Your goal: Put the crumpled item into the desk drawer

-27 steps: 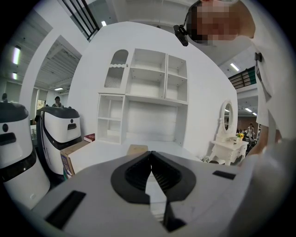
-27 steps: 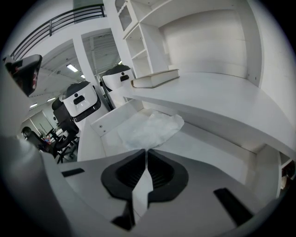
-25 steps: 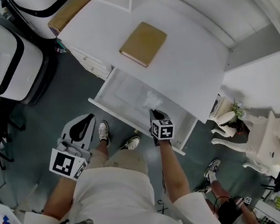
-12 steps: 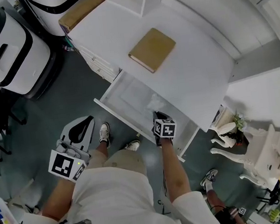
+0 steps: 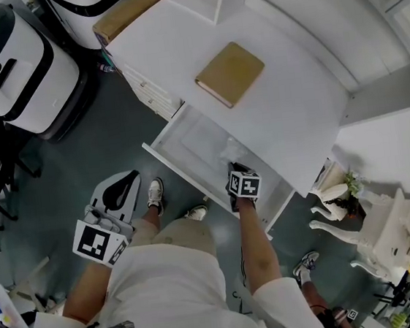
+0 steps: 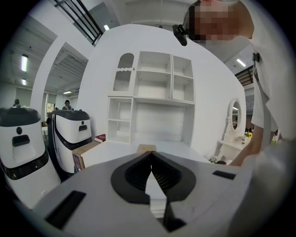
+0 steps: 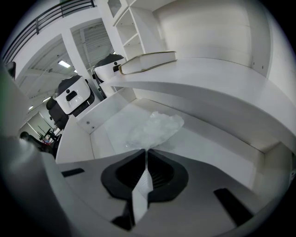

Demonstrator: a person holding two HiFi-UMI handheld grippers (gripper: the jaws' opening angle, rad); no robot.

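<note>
The left gripper (image 6: 151, 153) has its jaws together, empty; beyond, a white desk (image 6: 115, 149) and perhaps a book (image 6: 146, 148).

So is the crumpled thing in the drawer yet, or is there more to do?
Almost. The drawer is already open. The right gripper has its jaws shut on the crumpled item, holding it inside the drawer. Left to do: let go and pull out. The left gripper hangs shut, empty.

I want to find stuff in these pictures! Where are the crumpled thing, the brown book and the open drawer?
crumpled item (image 7: 155, 129), right gripper view, middle of the clear wad.
brown book (image 5: 229, 74), head view, centre of its cover.
drawer (image 5: 191, 143), head view, bare floor inside it.
</note>
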